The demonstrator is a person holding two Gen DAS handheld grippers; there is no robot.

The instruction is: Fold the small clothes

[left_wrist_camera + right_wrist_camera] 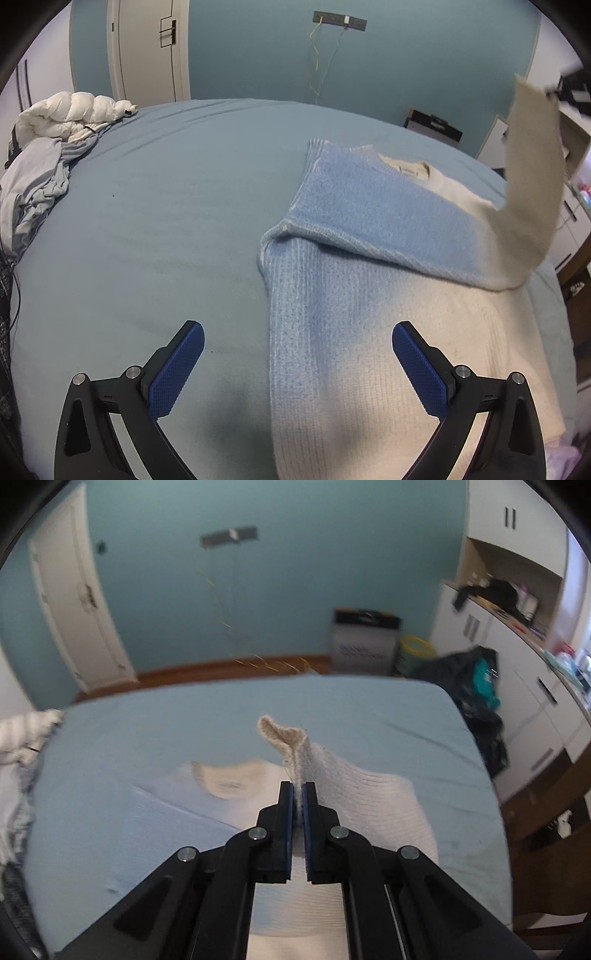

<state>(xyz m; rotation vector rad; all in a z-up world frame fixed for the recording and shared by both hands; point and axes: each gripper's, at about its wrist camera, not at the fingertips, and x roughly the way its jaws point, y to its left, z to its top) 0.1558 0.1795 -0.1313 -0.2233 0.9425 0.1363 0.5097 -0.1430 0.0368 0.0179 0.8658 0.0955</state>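
The right gripper pinches the sweater by its cream sleeve; the left gripper hangs open, so lifting could drag the unpinned body askew

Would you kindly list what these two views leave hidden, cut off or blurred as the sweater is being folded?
- Right gripper: shut on the cream sleeve. In the left wrist view only a dark blur at the sleeve tip; the frame edge cuts it.
- Sweater label: too small in the left view, blurred in the right.
- Sweater hem: hidden behind the open left gripper and the bottom edge.
- Cabinet counter items: motion-blurred, unidentifiable.
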